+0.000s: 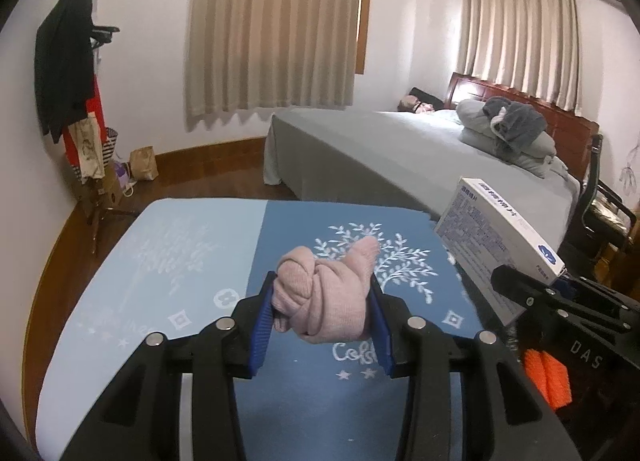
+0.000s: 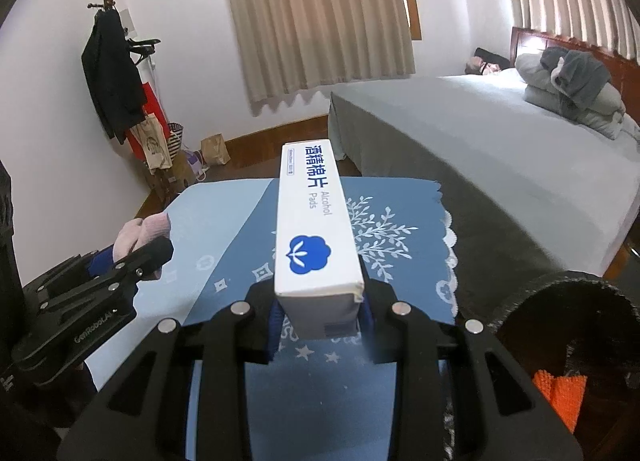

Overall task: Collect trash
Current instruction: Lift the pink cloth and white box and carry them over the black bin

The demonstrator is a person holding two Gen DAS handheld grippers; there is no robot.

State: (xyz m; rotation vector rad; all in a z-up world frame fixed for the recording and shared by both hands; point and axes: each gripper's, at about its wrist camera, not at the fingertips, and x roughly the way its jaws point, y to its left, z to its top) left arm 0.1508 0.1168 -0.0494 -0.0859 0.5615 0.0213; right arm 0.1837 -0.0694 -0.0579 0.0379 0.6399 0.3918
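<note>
Left tool (image 1: 322, 311), black w/ blue pads, is clamped partway closed on a knotted pale-pink knit sock bundle (image 1: 326, 293), held up over the worktop (image 1: 160, 261), which is covered by a two-tone blue cloth w/ white tree print. Right tool (image 2: 320, 313) grips one end of a long white cardboard alcohol-pads box w/ blue logo (image 2: 316, 229), jaws narrow, box pointing fwd above the same cloth. Grey-sheeted bed (image 1: 380, 149) stands beyond, to the right.
</note>
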